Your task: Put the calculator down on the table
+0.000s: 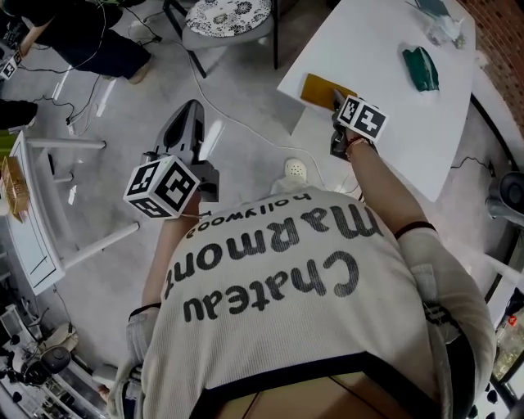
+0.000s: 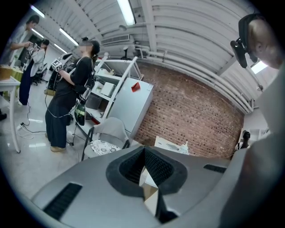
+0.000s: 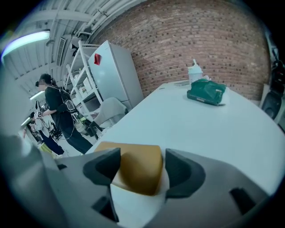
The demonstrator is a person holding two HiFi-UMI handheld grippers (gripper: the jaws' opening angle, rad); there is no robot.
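The calculator (image 1: 323, 88) is a flat mustard-yellow slab lying at the near left corner of the white table (image 1: 393, 106). My right gripper (image 1: 336, 105) reaches down to it. In the right gripper view the calculator (image 3: 138, 156) rests on the table (image 3: 200, 124) between the jaws of my right gripper (image 3: 141, 171), which stand wide, with a thin gap on the right side. My left gripper (image 1: 192, 114) hangs over the floor, left of the table. Its jaws look closed together with nothing in them, as the left gripper (image 2: 144, 171) also shows in its own view.
A green pouch (image 1: 421, 68) and a clear cup (image 3: 194, 71) lie further back on the table. A chair with a patterned seat (image 1: 225, 16) stands on the floor beyond my left gripper. A white cable and plug (image 1: 295, 170) lie near my feet. A white rack (image 1: 33, 237) stands at the left.
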